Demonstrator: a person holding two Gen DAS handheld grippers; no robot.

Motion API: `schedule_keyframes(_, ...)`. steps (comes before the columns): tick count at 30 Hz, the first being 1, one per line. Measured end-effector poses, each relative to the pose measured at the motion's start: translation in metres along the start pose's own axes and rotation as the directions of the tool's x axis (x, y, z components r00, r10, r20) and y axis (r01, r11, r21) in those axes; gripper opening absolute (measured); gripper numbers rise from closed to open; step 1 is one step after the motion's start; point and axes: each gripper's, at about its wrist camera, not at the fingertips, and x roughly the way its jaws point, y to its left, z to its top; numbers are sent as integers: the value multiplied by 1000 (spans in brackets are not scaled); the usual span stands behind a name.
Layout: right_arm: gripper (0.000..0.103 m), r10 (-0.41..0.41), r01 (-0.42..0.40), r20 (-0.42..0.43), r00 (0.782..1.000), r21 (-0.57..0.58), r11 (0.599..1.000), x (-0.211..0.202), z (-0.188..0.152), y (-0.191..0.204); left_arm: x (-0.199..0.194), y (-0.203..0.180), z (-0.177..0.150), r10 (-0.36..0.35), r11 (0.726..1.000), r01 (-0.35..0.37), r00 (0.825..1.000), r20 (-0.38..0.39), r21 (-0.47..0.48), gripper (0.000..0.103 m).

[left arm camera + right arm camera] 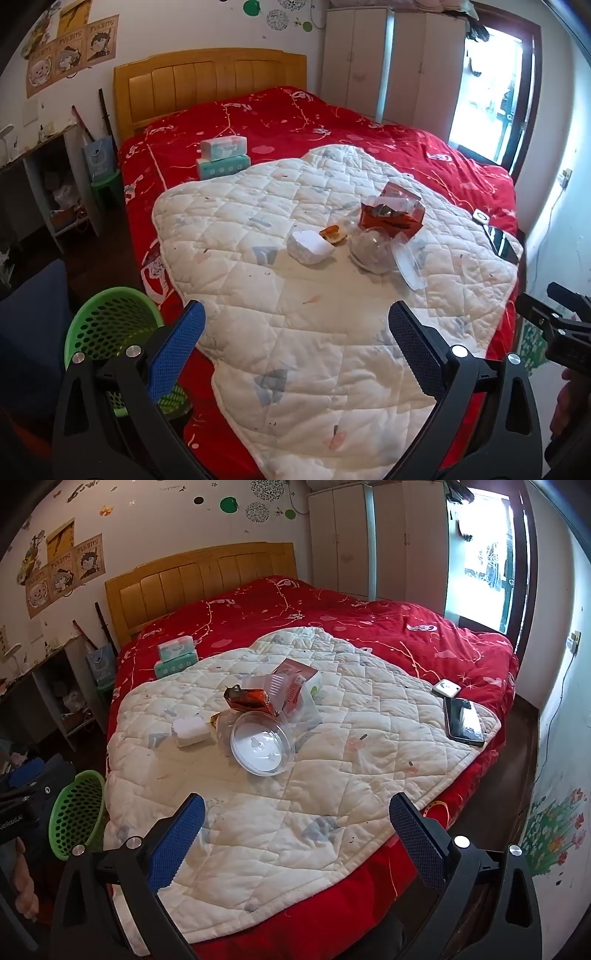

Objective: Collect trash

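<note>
Trash lies in a heap on the white quilted pad (295,295) on the red bed: a white crumpled tissue pack (310,246), a small orange wrapper (332,234), a clear plastic bowl (373,251), a clear lid (410,264) and a red-brown snack bag (393,212). In the right wrist view the bowl (263,746), the bag (249,699) and the white pack (190,731) show too. A green mesh bin (110,328) stands on the floor left of the bed, also in the right wrist view (77,812). My left gripper (297,332) and right gripper (297,812) are open, empty, short of the heap.
Two tissue boxes (223,157) sit near the wooden headboard (210,85). A phone (463,722) and a small white box (446,688) lie at the pad's right edge. A shelf unit (48,184) stands left; white wardrobes (391,62) and a bright doorway at the back right.
</note>
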Motion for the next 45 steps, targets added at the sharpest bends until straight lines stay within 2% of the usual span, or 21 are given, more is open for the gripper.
schedule_keyframes(45, 97, 8, -8, 1, 1000, -1, 1000, 8, 1, 5, 7, 2, -4, -17, 999, 17, 1000, -11, -27, 98)
